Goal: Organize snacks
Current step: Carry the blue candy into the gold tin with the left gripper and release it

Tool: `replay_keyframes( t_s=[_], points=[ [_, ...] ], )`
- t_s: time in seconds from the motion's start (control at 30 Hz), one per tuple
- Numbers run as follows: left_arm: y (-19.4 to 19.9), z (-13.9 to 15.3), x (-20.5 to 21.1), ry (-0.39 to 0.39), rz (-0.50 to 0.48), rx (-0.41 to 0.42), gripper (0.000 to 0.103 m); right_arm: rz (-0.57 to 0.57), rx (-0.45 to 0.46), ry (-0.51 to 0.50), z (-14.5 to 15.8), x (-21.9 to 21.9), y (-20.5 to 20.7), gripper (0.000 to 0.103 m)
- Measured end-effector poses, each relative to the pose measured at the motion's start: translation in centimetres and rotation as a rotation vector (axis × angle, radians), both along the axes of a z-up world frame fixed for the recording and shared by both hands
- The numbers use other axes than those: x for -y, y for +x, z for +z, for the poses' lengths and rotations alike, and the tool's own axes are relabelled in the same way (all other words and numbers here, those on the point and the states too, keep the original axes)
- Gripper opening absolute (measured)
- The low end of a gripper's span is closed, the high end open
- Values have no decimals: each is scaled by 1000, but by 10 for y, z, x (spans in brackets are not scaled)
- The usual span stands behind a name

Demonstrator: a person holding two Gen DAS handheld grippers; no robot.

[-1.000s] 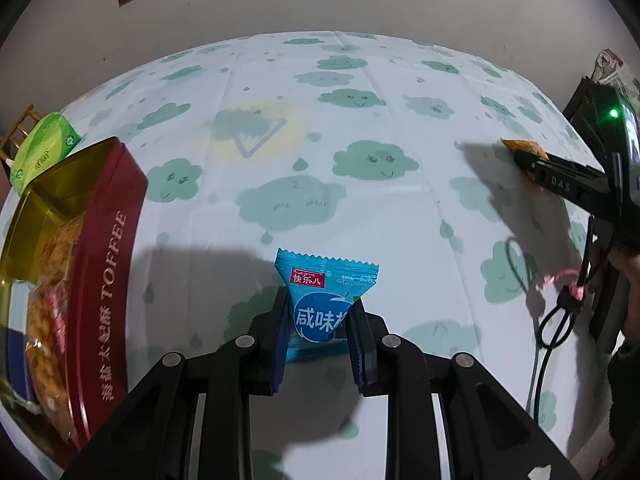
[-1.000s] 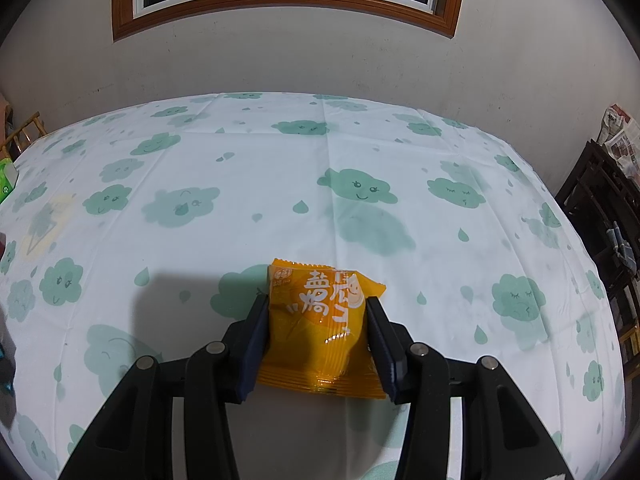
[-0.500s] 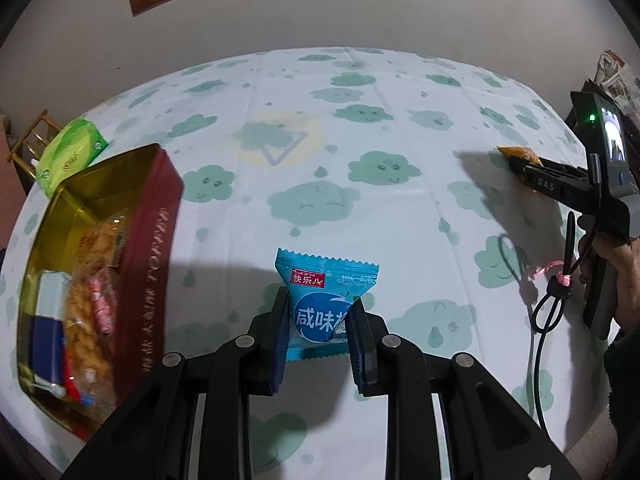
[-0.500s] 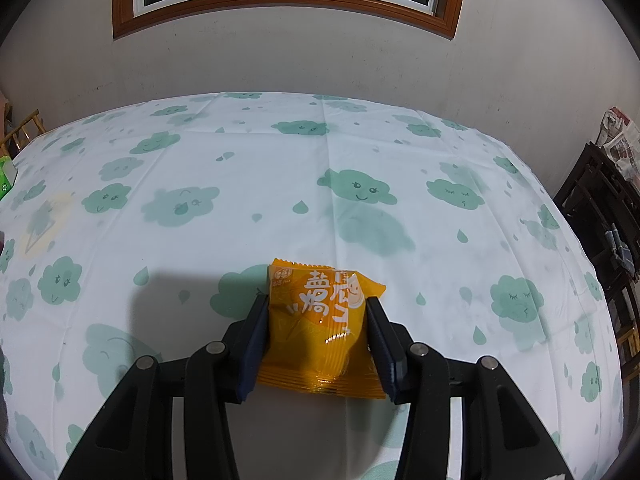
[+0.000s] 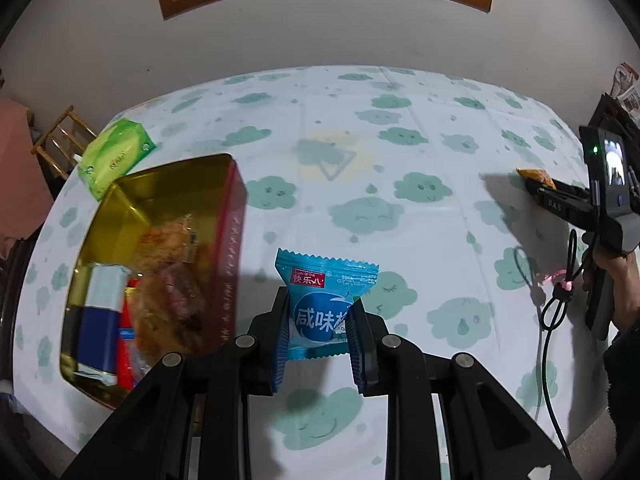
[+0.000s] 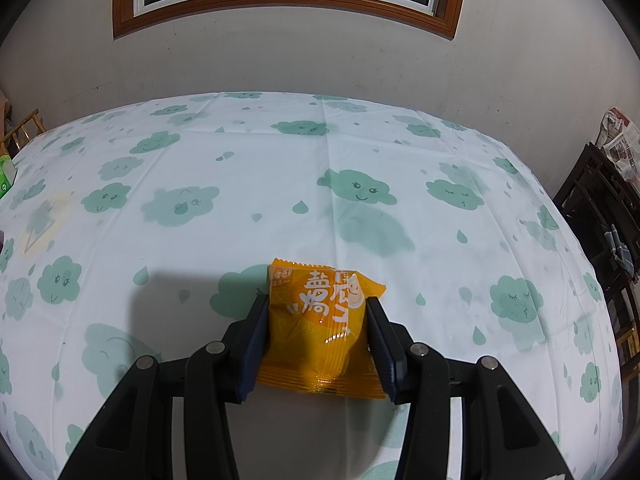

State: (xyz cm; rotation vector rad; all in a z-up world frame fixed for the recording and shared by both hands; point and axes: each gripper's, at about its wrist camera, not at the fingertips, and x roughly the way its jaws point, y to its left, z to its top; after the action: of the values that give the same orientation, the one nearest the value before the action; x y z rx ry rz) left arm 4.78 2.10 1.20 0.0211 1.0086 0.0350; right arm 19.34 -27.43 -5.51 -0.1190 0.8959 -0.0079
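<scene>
At the far left of the counter point(image 5: 432, 92), covered in a cloud-print cloth, a green tissue pack point(image 5: 116, 156) lay just behind the open toffee tin point(image 5: 230, 248), which already held several wrapped snacks, among them a blue-and-white carton point(image 5: 98, 316) and a bag of golden crisps point(image 5: 168, 288). Just right of the tin's red wall, my left tool point(image 5: 318, 340) was clenched on the blue snack packet point(image 5: 320, 308), carried clear of the cloth with its crimped top edge pointing away from me. Well apart to the right, my right tool point(image 6: 316, 336) gripped the orange snack packet point(image 6: 320, 320) by its sides, above an open stretch of cloth.

I judged the next step to be dropping the blue packet into the tin. The risks lay there: the tin looked crowded near my end, so a packet let go over the heap could slide back over the wall onto the cloth. Both wrappers were slick and puffed, and a loose pinch could let either one slip out on the way. A low swing could also knock the tin's rim and shift it.
</scene>
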Motion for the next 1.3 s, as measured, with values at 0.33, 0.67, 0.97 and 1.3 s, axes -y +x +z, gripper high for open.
replay_keyframes(
  t_s=[0.33, 0.67, 0.97, 1.3],
  points=[
    [-6, 26, -62, 23, 99, 42, 23, 0, 0, 0, 0, 0, 0, 49],
    [-10, 14, -136, 64, 205, 0, 23, 0, 0, 0, 0, 0, 0, 49],
    [-12, -5, -161, 91, 205, -48, 23, 1, 4, -8, 0, 1, 0, 48],
    [-10, -26, -171, 101, 199, -99, 23, 2, 5, -15, 0, 0, 0, 48]
  ],
)
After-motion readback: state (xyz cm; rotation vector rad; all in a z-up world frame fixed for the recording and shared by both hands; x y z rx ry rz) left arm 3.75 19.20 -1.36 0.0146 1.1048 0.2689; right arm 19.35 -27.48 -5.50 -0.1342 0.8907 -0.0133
